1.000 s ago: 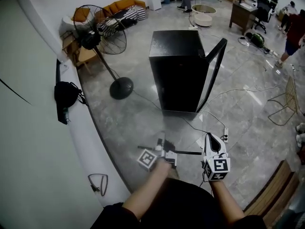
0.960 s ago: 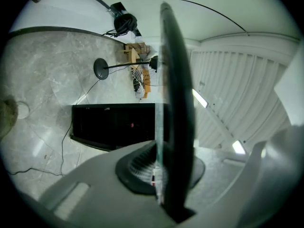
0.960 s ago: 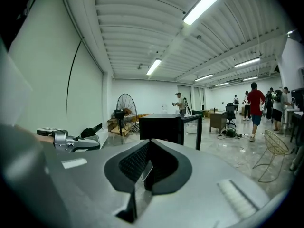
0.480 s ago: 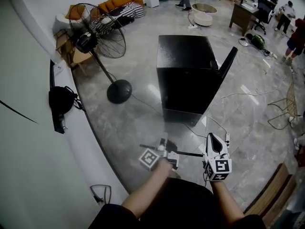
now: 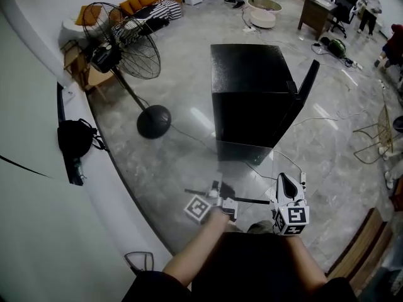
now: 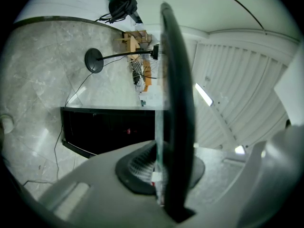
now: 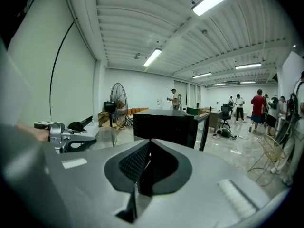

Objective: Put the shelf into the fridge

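A glass shelf [image 5: 247, 180] with a black front rail is carried level between both grippers, above the floor and short of the black fridge [image 5: 252, 93]. The fridge stands with its door [image 5: 306, 96] swung open on the right. My left gripper [image 5: 217, 192] is shut on the shelf's left edge; in the left gripper view the dark rail [image 6: 178, 103] runs upright through the closed left gripper [image 6: 164, 148]. My right gripper [image 5: 286, 184] is shut on the right edge, and in the right gripper view the glass edge [image 7: 141, 182] sits between the right gripper's [image 7: 147, 148] pads.
A floor fan [image 5: 123, 49] on a round base [image 5: 153, 121] stands left of the fridge. Cables and a power strip [image 5: 302, 180] lie on the floor by the door. A black bag [image 5: 74, 138] sits on the left ledge. A wooden bench [image 5: 362, 250] is at the right.
Both grippers and the shelf have come nearer to the fridge, which now sits larger and lower in the head view. Grips are unchanged.
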Tool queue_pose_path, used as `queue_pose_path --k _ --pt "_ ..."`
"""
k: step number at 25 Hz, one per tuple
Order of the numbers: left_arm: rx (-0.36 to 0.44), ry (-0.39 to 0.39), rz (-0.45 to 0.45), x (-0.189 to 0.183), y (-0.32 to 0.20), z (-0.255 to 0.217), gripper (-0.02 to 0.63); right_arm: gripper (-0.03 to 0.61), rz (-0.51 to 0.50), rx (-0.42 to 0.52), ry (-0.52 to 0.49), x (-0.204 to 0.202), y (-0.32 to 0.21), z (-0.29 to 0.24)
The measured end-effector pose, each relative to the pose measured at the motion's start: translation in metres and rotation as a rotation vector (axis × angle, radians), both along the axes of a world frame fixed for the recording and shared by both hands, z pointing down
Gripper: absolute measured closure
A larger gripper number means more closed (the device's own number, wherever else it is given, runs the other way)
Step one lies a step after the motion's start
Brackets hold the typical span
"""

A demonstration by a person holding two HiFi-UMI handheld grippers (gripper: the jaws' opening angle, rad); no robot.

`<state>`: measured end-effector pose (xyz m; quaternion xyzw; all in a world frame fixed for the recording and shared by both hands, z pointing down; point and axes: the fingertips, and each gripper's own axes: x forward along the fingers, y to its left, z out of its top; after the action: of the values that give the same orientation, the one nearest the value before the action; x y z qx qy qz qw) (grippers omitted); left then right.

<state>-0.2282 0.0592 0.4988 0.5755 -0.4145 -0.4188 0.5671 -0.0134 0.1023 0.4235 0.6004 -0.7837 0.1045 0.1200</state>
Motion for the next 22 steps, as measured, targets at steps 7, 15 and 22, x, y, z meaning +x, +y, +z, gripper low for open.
queue_pose_path --k 7,15,22 --pt "-0.026 0.017 0.01 0.002 -0.02 0.008 0.595 0.578 -0.017 -0.002 0.031 -0.006 -0.017 -0.001" --pt "-0.028 -0.011 -0.002 0.018 -0.05 0.014 0.595 0.578 -0.029 0.013 0.014 0.005 -0.052 0.003" --pt "-0.019 -0.001 0.005 0.057 -0.098 0.014 0.595 0.578 -0.034 0.01 -0.01 0.036 -0.104 0.003"
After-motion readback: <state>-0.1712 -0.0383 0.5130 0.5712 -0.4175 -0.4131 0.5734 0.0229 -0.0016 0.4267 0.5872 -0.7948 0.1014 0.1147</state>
